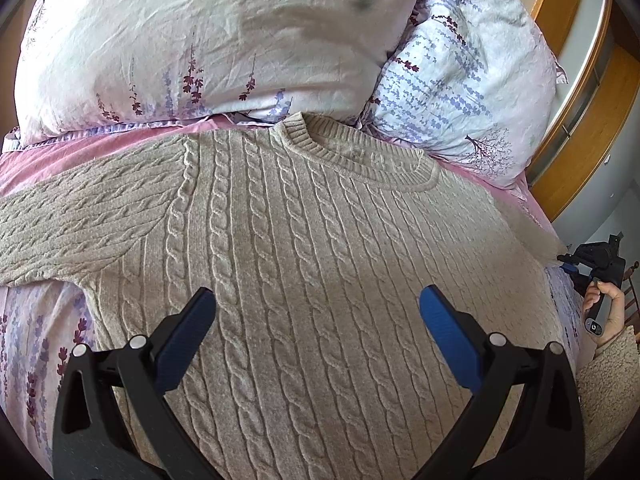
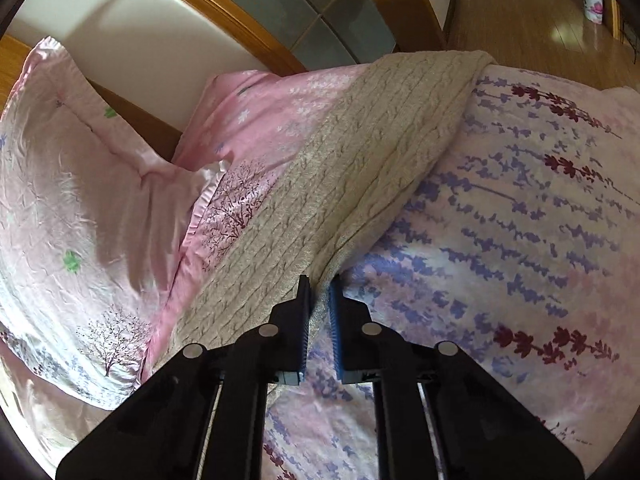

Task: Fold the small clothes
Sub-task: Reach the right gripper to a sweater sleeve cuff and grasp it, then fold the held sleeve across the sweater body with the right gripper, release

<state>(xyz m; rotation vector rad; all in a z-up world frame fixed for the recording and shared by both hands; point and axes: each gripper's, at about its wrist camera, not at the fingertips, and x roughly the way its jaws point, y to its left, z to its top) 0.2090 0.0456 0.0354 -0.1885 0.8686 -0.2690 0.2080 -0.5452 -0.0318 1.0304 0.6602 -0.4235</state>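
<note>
Beige cable-knit sweater point(image 1: 304, 248) lay flat on the bed, collar toward the frame's top, directly under the wide-open left claw point(image 1: 318, 310), while the right claw point(image 2: 320, 292) pinched its sleeve point(image 2: 360, 168), which ran away toward upper right.

Pillows point(image 1: 208, 48) crowd the sweater point(image 1: 320, 260) collar at 12 o'clock, blocking passage there. At 3 o'clock the bedspread point(image 2: 520, 240) lies bare beside the sleeve point(image 2: 360, 184), giving the right gripper point(image 2: 319, 292) room.
</note>
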